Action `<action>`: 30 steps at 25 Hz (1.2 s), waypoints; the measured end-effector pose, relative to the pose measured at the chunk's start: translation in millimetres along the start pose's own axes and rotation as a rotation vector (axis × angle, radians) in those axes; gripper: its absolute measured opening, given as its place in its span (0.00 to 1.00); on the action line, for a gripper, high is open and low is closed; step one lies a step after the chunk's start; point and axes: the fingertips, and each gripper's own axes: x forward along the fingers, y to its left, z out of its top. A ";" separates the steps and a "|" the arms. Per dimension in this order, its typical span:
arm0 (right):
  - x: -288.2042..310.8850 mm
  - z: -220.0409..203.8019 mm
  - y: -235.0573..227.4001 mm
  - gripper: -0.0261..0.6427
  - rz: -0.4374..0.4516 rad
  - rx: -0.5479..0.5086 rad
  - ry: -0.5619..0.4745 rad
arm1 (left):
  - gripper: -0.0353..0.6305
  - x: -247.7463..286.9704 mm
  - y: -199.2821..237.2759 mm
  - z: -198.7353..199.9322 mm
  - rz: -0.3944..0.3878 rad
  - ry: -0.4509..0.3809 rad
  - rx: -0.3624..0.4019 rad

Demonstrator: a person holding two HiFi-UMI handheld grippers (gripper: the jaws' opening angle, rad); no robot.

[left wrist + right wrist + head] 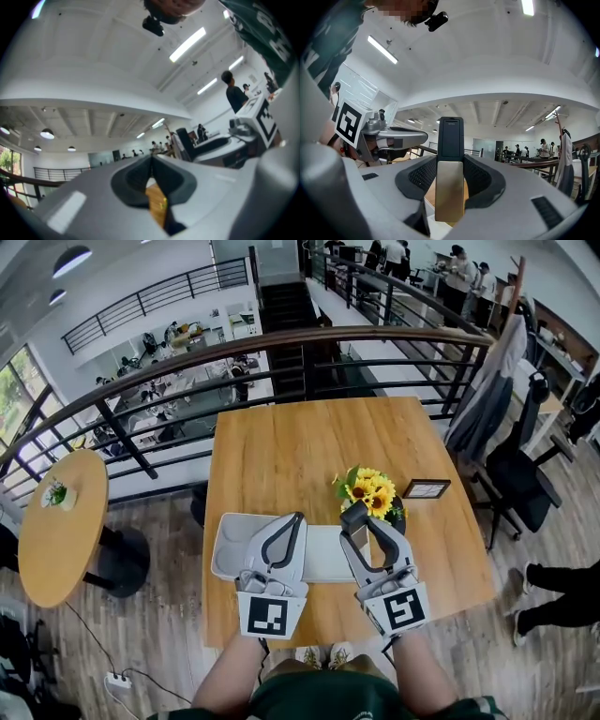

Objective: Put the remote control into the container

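Right gripper [357, 517] is clamped on the remote control [450, 187], which stands on end over the container's [225, 549] right end. Left gripper [294, 519] pinched together, empty. I'd tip it down, lower it inside the rim, and release once it's resting.

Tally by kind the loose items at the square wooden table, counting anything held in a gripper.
Remote control: 1, held in the right gripper
Tray container: 1
Flower pot: 1
Framed card: 1
Total: 4
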 end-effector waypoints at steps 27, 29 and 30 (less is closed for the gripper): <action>9.8 -8.1 12.0 0.32 0.099 -0.052 0.084 | 0.05 0.4 -5.9 -3.9 -0.016 -0.008 -0.013; 12.3 -10.9 13.4 0.32 0.113 -0.071 0.092 | 0.06 0.7 -7.5 -4.4 -0.013 -0.011 -0.021; 13.6 -13.3 13.7 0.32 0.121 -0.076 0.106 | 0.06 1.3 -8.4 -4.9 -0.012 -0.009 -0.025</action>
